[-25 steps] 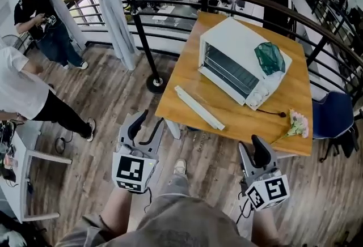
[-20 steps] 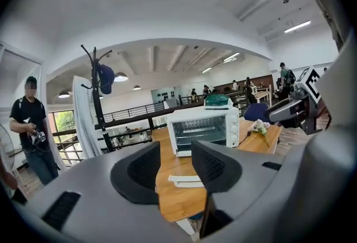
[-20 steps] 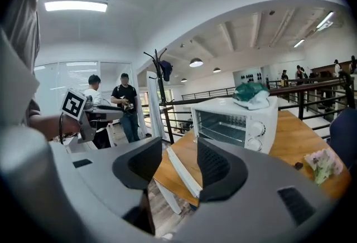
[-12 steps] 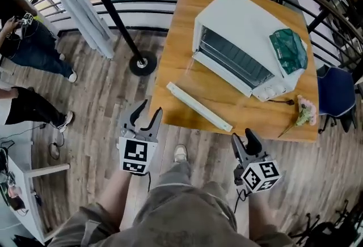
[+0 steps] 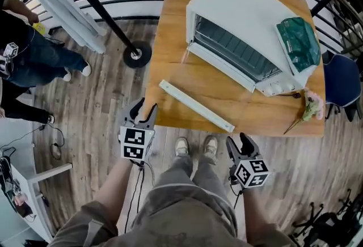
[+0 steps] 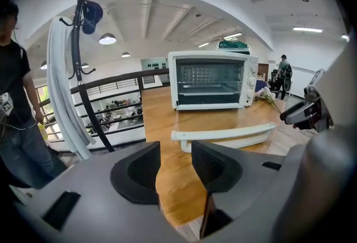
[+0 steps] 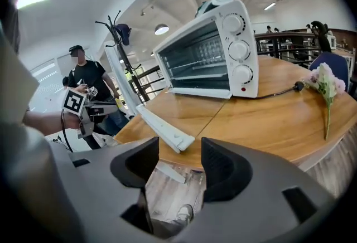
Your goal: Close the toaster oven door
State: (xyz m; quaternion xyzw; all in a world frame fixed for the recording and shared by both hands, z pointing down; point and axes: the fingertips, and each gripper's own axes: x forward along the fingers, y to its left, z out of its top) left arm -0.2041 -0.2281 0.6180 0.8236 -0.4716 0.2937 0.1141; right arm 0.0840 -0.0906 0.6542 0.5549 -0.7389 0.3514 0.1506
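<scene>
A white toaster oven point(image 5: 244, 30) stands on the wooden table point(image 5: 170, 42), its glass door hanging open and lying flat toward me. The door's white handle bar point(image 5: 195, 105) is near the table's front edge. My left gripper point(image 5: 143, 111) is open and empty at the table's front left corner, left of the handle's end. My right gripper point(image 5: 239, 144) hangs below the front edge, its jaws opening with nothing between them. The left gripper view shows the oven point(image 6: 212, 80) and handle point(image 6: 223, 135) beyond the left gripper point(image 6: 175, 166). The right gripper point(image 7: 179, 166) faces the handle point(image 7: 164, 127) and oven point(image 7: 209, 55).
A green bag point(image 5: 300, 42) lies on the oven's top. Pink flowers point(image 5: 312, 107) and a black cord lie at the table's right. A coat stand's base point(image 5: 133, 54) is left of the table, a blue chair point(image 5: 340, 81) right. A person point(image 5: 22, 53) stands far left. A railing runs behind.
The view has come closer to the table. Both grippers moved forward to its front edge; the left one now reaches the corner. The oven door stays open.
</scene>
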